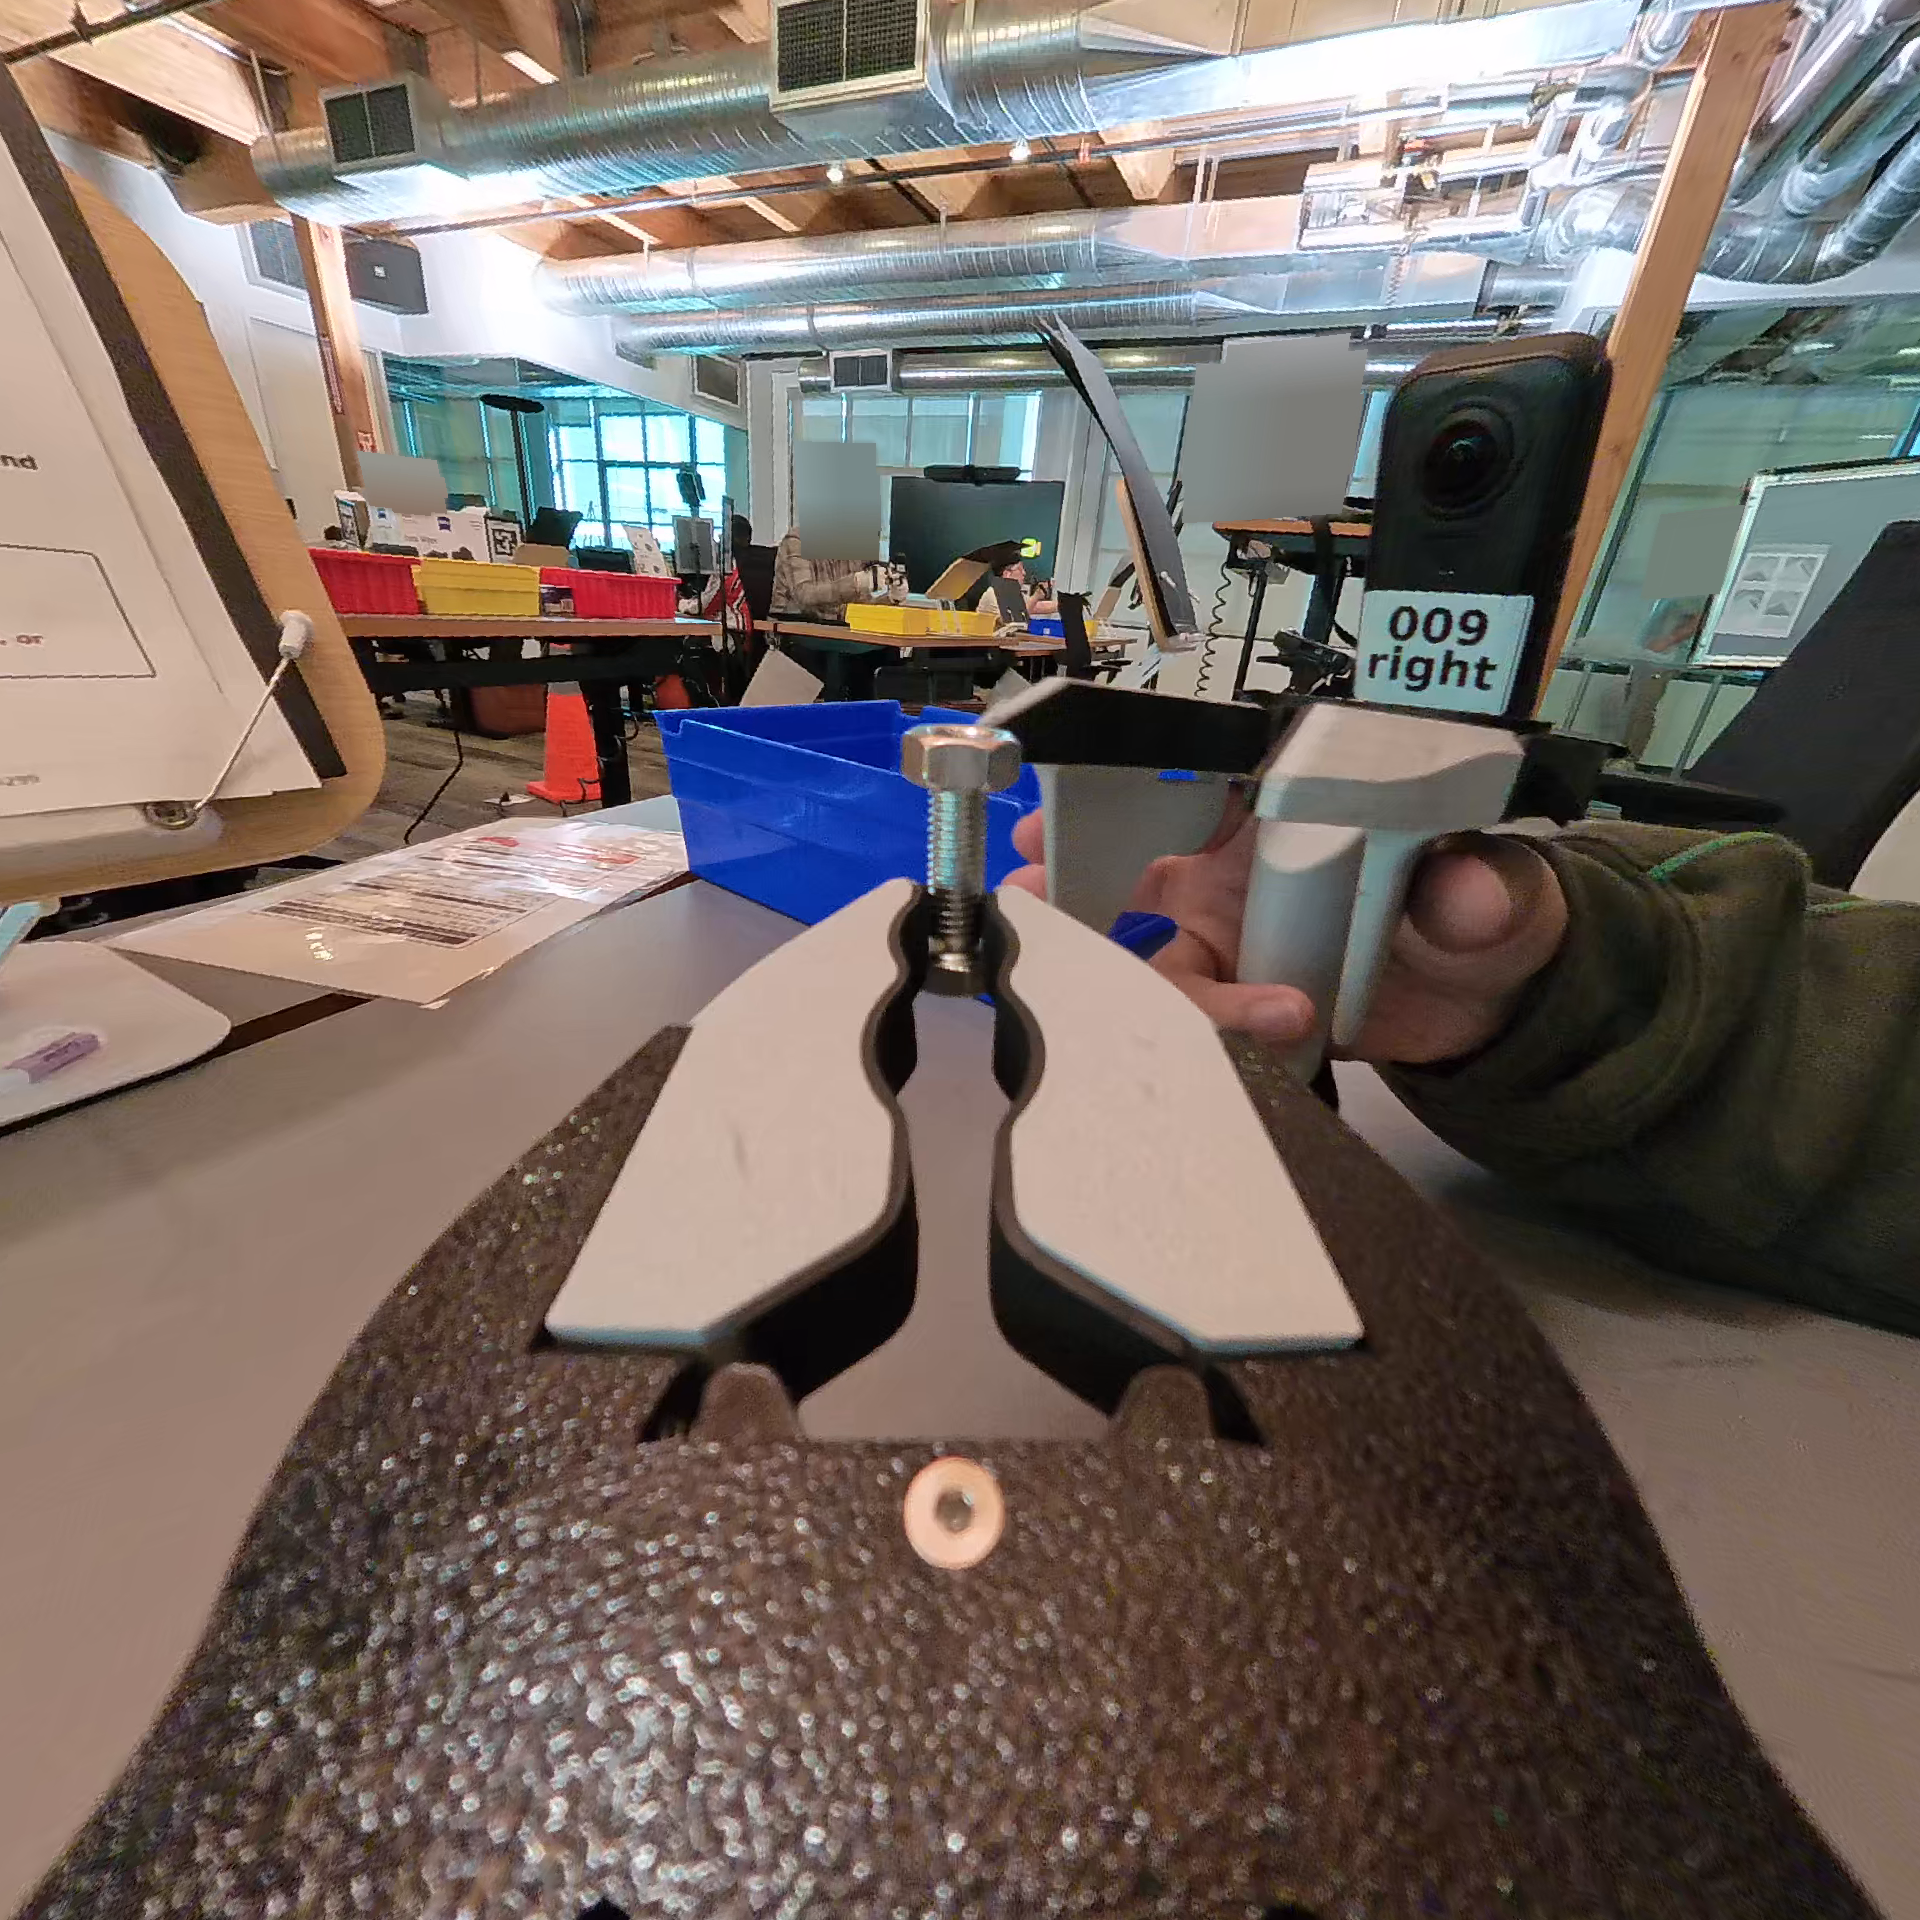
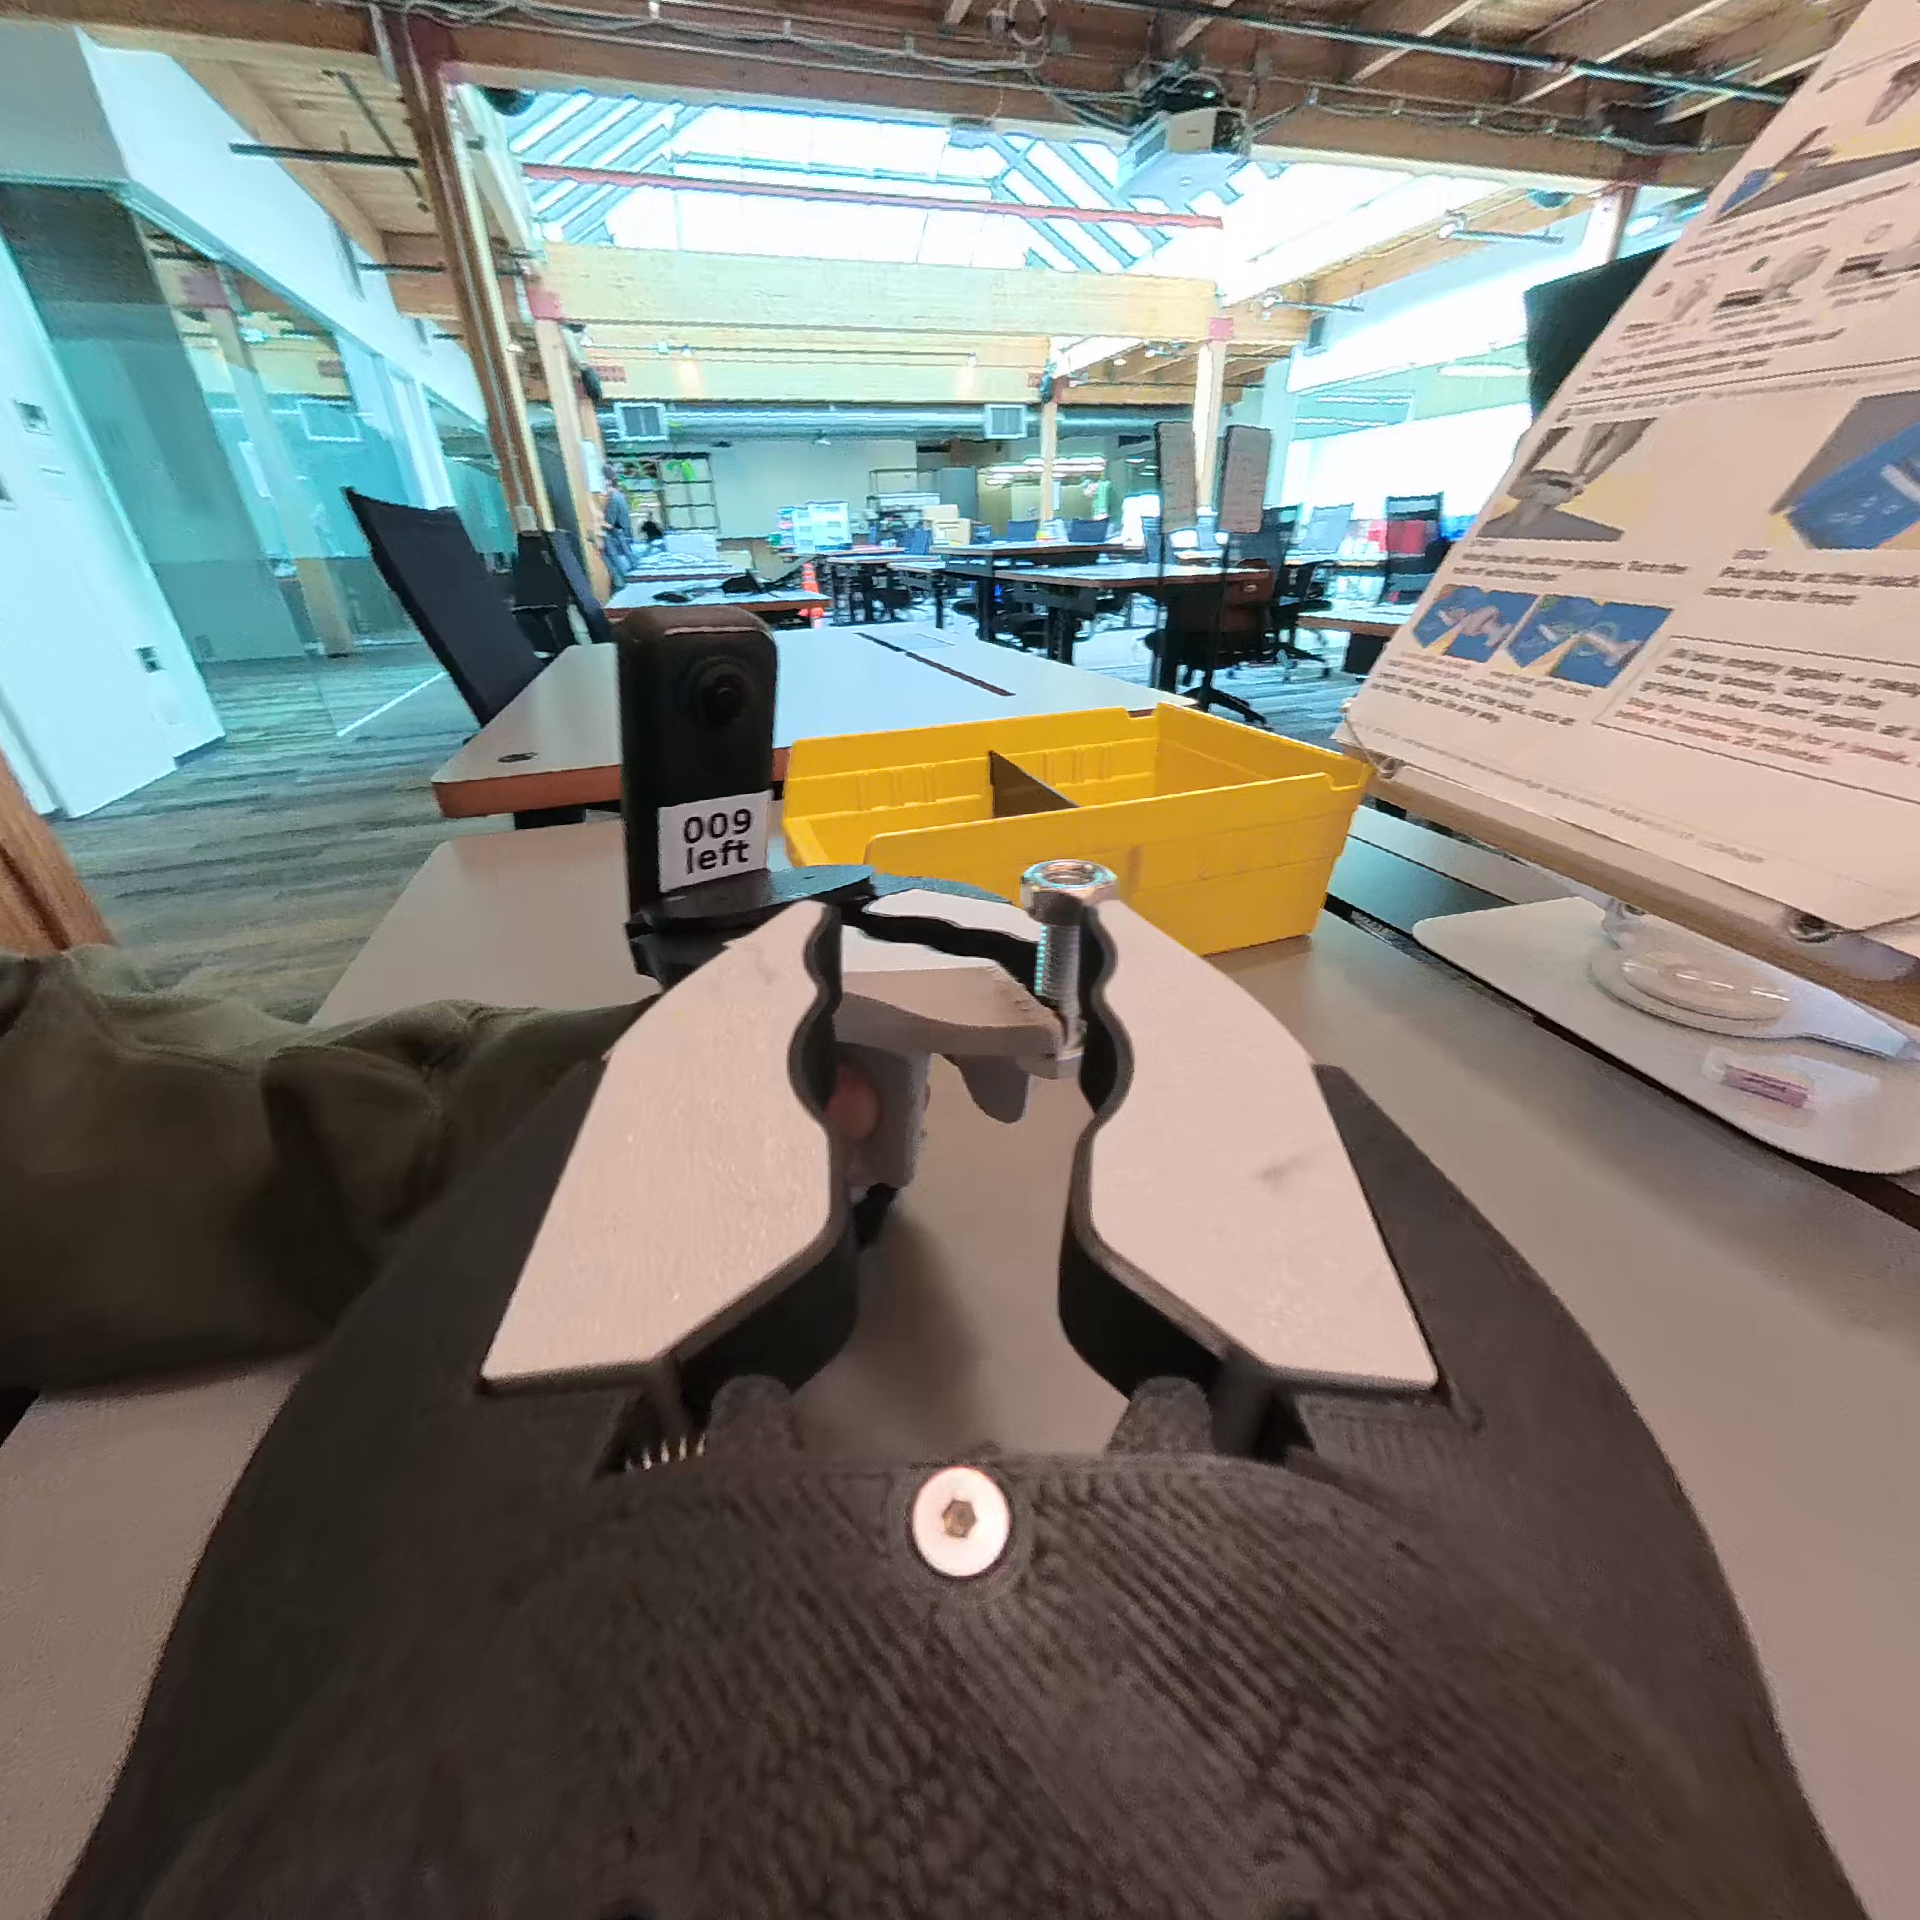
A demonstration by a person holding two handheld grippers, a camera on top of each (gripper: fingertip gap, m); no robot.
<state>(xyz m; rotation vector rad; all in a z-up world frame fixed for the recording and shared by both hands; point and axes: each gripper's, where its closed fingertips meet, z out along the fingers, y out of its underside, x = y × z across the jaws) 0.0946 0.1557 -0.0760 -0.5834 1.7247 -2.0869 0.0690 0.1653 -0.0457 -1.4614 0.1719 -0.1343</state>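
Note:
My left gripper (image 1: 951, 914) is shut on the lower threaded end of a silver hex-head bolt (image 1: 956, 821), which stands upright with its head on top, a little above the grey table (image 1: 312, 1195). My right gripper (image 2: 966, 925) is open. Its fingers straddle the left gripper's tip (image 2: 1023, 1023) and the bolt (image 2: 1065, 966), which sits close to the right finger (image 2: 1195, 1143). In the left wrist view the right gripper (image 1: 1023, 717) reaches in from the right, level with the bolt head, held by a hand (image 1: 1455, 935) in a green sleeve.
A blue bin (image 1: 810, 800) stands just behind the bolt. A yellow bin (image 2: 1091, 831) with a black divider stands past the grippers in the right wrist view. An instruction sheet on a stand (image 2: 1714, 520) and its white base (image 2: 1662, 1039) are at the table's side. A laminated sheet (image 1: 416, 894) lies flat.

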